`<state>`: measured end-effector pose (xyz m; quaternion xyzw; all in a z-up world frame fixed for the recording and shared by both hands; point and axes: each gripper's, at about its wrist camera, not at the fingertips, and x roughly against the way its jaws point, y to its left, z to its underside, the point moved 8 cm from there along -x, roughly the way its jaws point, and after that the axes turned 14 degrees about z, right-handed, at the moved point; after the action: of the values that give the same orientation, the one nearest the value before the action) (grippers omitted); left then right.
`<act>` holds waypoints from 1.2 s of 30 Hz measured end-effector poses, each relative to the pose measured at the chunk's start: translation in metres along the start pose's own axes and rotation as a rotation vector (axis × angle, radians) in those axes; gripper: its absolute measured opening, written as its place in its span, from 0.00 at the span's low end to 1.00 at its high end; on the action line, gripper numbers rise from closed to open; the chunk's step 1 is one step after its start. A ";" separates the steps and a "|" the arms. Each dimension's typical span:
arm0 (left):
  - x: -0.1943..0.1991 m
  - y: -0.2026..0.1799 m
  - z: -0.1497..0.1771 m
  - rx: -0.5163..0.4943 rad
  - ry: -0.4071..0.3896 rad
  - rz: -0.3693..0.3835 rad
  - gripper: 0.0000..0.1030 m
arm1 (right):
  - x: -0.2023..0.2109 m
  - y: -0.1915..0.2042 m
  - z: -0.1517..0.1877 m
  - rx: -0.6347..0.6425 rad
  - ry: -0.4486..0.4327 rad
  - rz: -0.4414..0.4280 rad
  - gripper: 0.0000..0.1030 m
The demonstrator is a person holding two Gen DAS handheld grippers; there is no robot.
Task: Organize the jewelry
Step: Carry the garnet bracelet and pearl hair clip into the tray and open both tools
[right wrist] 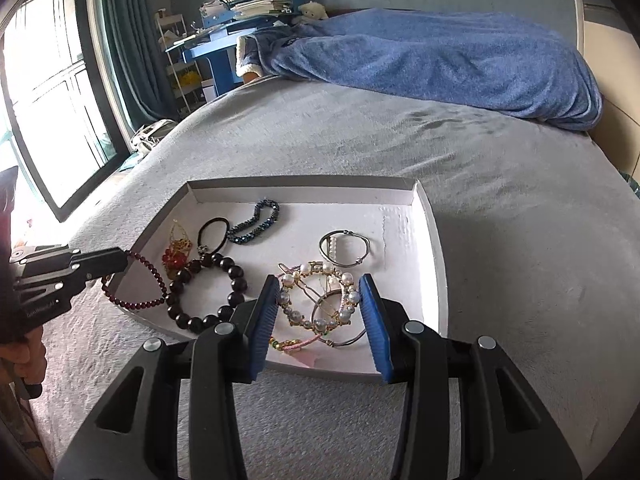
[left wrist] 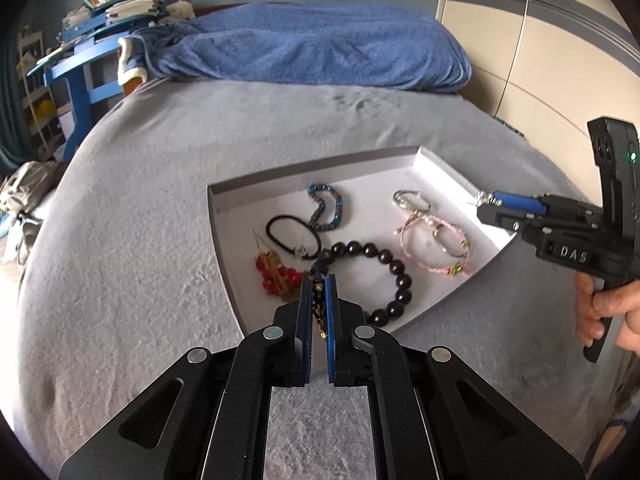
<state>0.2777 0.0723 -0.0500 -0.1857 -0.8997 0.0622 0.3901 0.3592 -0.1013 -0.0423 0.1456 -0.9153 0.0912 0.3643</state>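
The left gripper [right wrist: 122, 262] is clamped on a strand of small dark-red beads [right wrist: 136, 284], pinched at one end so the loop hangs free across the near left edge of the white tray [right wrist: 434, 248] that lies on the bed [right wrist: 500, 220]. That looks like a carry into the tray, the loop dangling so it will not catch on the rim.

Just beyond its tips lie a red-and-gold earring cluster [left wrist: 276, 272], a black hair tie [left wrist: 292, 236] and a large dark bead bracelet [left wrist: 384, 276], with a blue beaded bracelet [left wrist: 326, 208] further off.

The right gripper [right wrist: 320, 312] hovers over the tray's near right part with its jaws partly apart and nothing pressed between its pads. Below the gap lie a pearl hoop [right wrist: 316, 300] and a pink cord bracelet [right wrist: 296, 346], and ahead lies a silver ring-shaped clip [right wrist: 344, 248]. The finer pieces seem grouped on this side, the bead strands on the other.
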 end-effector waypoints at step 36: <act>-0.008 -0.001 0.008 -0.020 0.033 -0.096 0.69 | -0.038 -0.011 0.025 0.005 0.102 0.059 0.45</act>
<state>0.2765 0.0682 -0.0605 -0.1472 -0.9016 0.0314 0.4055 0.3732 -0.1108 -0.0857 0.1148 -0.8992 0.1114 0.4072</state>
